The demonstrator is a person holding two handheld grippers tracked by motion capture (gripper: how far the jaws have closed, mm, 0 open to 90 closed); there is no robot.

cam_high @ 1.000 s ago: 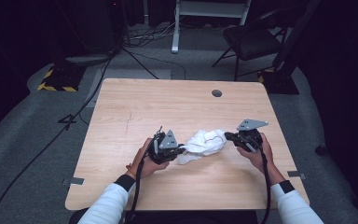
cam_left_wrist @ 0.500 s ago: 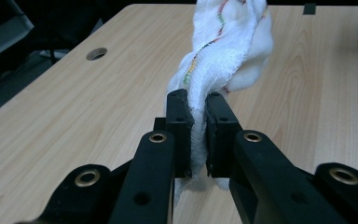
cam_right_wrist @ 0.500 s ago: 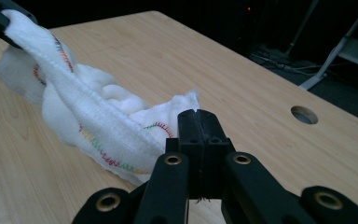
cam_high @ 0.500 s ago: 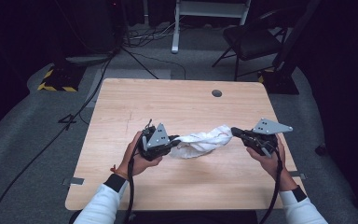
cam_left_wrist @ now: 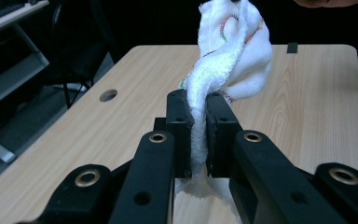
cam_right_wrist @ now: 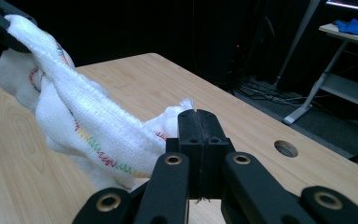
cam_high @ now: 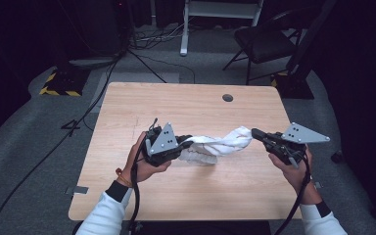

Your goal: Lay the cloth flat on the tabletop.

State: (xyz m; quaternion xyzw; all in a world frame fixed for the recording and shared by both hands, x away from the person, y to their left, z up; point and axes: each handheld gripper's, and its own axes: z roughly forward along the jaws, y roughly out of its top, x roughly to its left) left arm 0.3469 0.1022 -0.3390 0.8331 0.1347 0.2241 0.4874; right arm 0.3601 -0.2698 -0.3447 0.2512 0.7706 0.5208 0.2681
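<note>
- Dark room, wooden table bare under the work.
- White cloth hangs above mid-table, strung between both grippers.
- Left gripper clamped on one end, right gripper pinched shut on the other.
- Cloth long axis runs left-right, twisted, sagging in the middle.
- Advice: pull apart evenly, keep both ends level, untwist before spreading.

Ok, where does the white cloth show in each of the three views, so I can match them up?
High view: the white cloth hangs stretched between the left gripper and right gripper, mid-table.
Left gripper view: it rises from between the jaws to top centre.
Right gripper view: it runs from the jaws to the upper left.
Shared landmark: the round hole in the table.
</note>
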